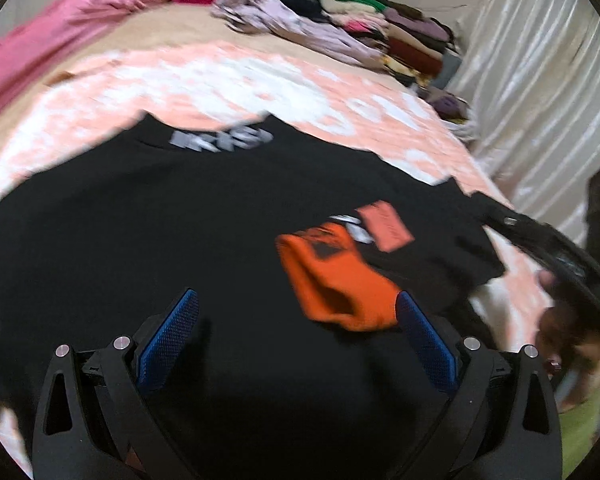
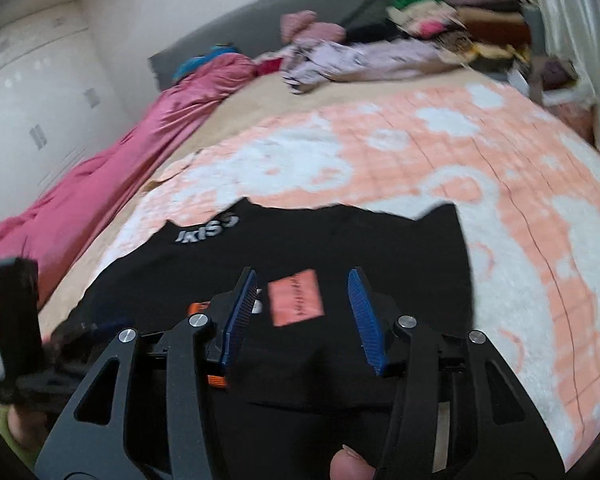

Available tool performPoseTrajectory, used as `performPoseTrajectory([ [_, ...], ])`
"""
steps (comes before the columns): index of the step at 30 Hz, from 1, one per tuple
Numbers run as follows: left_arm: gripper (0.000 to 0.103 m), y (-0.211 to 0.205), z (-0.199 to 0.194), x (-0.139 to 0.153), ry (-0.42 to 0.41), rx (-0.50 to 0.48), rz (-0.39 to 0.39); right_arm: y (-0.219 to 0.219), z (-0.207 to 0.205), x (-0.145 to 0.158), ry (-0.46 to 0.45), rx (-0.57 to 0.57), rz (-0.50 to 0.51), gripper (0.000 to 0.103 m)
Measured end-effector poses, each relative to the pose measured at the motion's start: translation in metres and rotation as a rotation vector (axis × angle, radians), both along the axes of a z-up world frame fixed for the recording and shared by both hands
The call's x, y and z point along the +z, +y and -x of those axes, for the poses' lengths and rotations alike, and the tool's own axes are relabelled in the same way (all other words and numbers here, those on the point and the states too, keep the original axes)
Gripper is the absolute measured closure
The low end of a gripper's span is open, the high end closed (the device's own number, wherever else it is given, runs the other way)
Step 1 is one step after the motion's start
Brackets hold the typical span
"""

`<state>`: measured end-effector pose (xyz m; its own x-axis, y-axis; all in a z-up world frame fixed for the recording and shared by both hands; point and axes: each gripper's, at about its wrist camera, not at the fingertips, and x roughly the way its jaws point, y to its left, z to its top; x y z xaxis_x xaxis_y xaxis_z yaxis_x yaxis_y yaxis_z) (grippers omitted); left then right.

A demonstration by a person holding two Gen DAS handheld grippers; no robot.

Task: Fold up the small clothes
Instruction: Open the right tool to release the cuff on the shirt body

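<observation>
A black garment (image 1: 180, 220) with white lettering (image 1: 224, 140) lies spread on a peach and white blanket (image 1: 220, 80). An orange piece of cloth (image 1: 336, 276) and a pink tag (image 1: 384, 226) rest on its right part. My left gripper (image 1: 296, 296) hovers over the garment, open, with nothing between its blue pads; the orange cloth lies beyond its right finger. In the right wrist view my right gripper (image 2: 302, 274) stands open above the black garment (image 2: 380, 248), and the pink tag (image 2: 296, 298) shows in the gap between its fingers, apart from both pads.
Stacked and loose clothes (image 1: 380, 28) fill the bed's far end by a grey headboard (image 2: 300, 8). A pink duvet (image 2: 100, 184) runs along the left side. A pale curtain (image 1: 540, 80) hangs on the right, white cupboards (image 2: 28, 100) on the left.
</observation>
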<state>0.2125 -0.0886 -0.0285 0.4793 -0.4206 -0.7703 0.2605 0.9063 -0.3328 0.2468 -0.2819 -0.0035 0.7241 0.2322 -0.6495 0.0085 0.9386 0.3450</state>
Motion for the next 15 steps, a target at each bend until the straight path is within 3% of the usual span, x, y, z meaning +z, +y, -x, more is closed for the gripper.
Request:
performPoseTrajectory([
  [2,0.005,-0.014,-0.004,-0.007,0.04,-0.015,0.016,-0.009,0.0,-0.001,-0.002,-0.028,0.005,0.062],
  [6,0.006,-0.027,-0.017,-0.026,0.105,0.054,0.058,-0.023,0.002,0.0,-0.012,-0.069,0.004,0.062],
  [7,0.015,-0.031,-0.02,-0.03,0.109,0.077,0.05,-0.027,0.003,0.0,-0.013,-0.074,-0.002,0.062],
  [8,0.031,-0.035,-0.022,-0.031,0.103,0.09,0.041,-0.03,0.003,0.0,-0.013,-0.08,-0.009,0.062],
  [10,0.044,-0.04,-0.025,-0.033,0.09,0.106,0.026,-0.039,0.004,0.0,-0.015,-0.104,-0.024,0.062],
  [13,0.088,-0.047,-0.03,-0.032,0.066,0.094,0.026,-0.049,0.006,0.001,-0.02,-0.132,-0.041,0.062],
  [15,0.09,-0.047,-0.031,-0.027,0.054,0.078,0.026,-0.055,0.008,0.002,-0.024,-0.149,-0.048,0.062],
])
